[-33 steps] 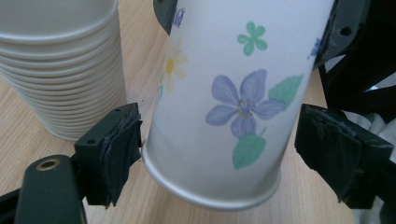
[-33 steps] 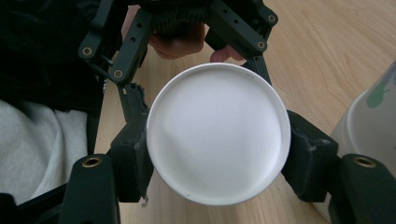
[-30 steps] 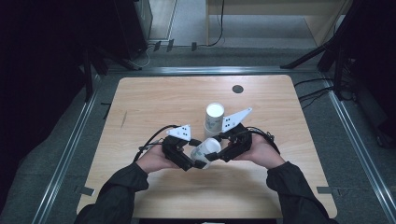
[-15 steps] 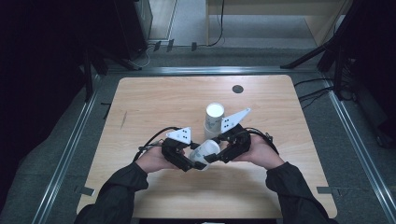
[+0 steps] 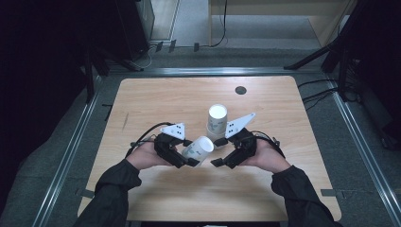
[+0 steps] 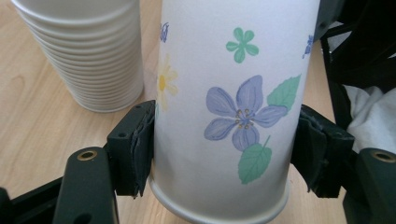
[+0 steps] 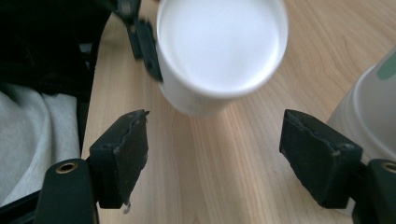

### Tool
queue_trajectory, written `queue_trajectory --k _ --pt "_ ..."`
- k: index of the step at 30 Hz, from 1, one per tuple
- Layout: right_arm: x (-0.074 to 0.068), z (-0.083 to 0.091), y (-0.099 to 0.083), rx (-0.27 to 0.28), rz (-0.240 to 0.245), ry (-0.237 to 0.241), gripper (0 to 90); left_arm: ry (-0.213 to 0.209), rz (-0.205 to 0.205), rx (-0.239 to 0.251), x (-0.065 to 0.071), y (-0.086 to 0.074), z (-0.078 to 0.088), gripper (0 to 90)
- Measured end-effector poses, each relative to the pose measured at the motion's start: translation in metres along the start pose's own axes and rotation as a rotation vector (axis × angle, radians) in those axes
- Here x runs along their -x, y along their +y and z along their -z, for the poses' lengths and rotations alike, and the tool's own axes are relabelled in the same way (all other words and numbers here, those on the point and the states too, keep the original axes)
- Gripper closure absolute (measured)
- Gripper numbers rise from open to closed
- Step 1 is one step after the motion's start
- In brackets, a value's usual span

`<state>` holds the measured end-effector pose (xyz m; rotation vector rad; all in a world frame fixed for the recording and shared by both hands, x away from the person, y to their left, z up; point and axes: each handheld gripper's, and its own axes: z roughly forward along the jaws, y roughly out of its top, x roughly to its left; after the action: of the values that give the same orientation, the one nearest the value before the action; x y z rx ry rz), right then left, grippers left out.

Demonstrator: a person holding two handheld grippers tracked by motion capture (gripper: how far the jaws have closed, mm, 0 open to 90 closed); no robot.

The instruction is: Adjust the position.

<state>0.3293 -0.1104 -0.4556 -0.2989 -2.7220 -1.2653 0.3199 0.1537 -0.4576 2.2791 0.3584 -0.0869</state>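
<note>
The flowered paper cup (image 5: pixel 197 149) is seen in the high view lying tilted above the worktop (image 5: pixel 156 97), clamped in the left tongs (image 5: pixel 185 158), its long axis running toward 1 o'clock; the right tongs (image 5: pixel 218 161) stand just beside it at 3 o'clock. The cup stack (image 5: pixel 217 121) stands at 12 o'clock.

In the left gripper view, the cup's wall is pressed from both sides, the jaws having just closed.

In the right gripper view, the jaws have just opened and nothing is held; the cup's white base is seen ahead at 12 o'clock.

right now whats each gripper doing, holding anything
left gripper: jaws just closed, shut on the flowered paper cup.
right gripper: jaws just opened, nothing between them, open.
</note>
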Motion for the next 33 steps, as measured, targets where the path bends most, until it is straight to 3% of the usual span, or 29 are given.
queue_trajectory --k 5,10,13,18,25,33 --pt "-0.001 0.001 -0.003 0.004 0.004 -0.023 25.1 0.005 -0.050 -0.090 -0.003 0.017 0.012 29.6" --pt "0.002 0.001 -0.007 0.016 -0.005 -0.036 26.0 0.012 -0.079 -0.143 -0.006 0.032 0.016 29.6" --pt "0.003 0.001 -0.007 0.016 -0.010 -0.041 26.2 0.051 -0.084 -0.165 -0.006 0.032 0.014 29.5" --pt "0.003 0.003 -0.006 0.042 0.003 -0.049 26.7 0.075 -0.079 -0.200 -0.007 0.028 0.008 29.5" --pt "0.003 0.003 -0.006 0.060 0.008 -0.059 26.7 0.077 -0.115 -0.267 0.002 0.027 -0.006 29.5" --pt "0.001 0.002 -0.002 0.080 0.028 -0.038 26.8 0.049 -0.153 -0.289 0.010 0.034 -0.018 29.6"
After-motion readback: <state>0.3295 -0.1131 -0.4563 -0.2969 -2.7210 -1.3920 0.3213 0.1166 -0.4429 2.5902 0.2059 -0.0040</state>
